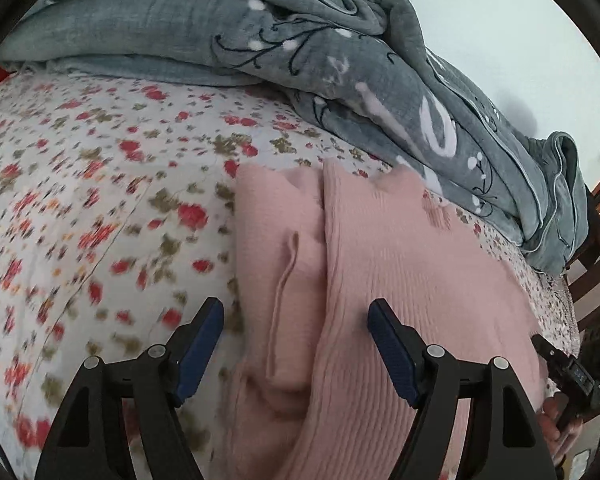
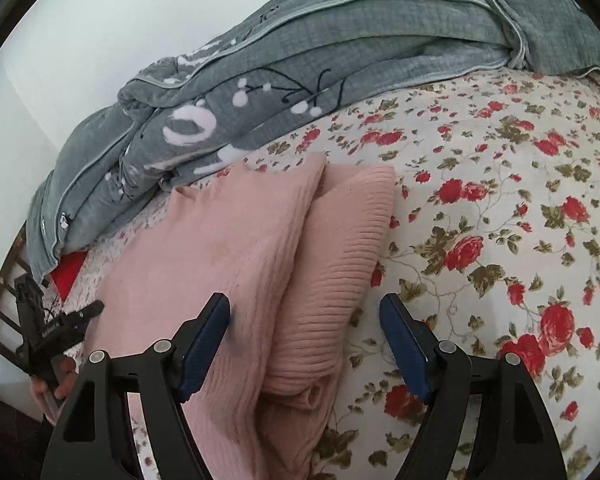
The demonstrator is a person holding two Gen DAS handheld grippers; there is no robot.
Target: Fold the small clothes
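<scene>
A pink ribbed knit garment (image 1: 400, 260) (image 2: 220, 240) lies on the floral bedsheet (image 1: 80, 200), with a sleeve folded in along each side. My left gripper (image 1: 296, 306) hovers open over its left part, one finger off the cloth's left edge and one over the body. My right gripper (image 2: 305, 300) is open over the right sleeve (image 2: 340, 260), its right finger above the bare sheet (image 2: 500, 240). No pad presses the cloth. A hand (image 1: 556, 420) holding the right gripper shows at the left wrist view's edge. The other hand (image 2: 56, 388) shows at the right wrist view's edge.
A bunched grey quilt (image 1: 260, 40) (image 2: 340, 40) lies along the far side of the bed against a white wall. Dark wooden slats (image 1: 596, 272) stand beyond the bed's end. A red patch (image 2: 70, 276) shows under the sheet's edge.
</scene>
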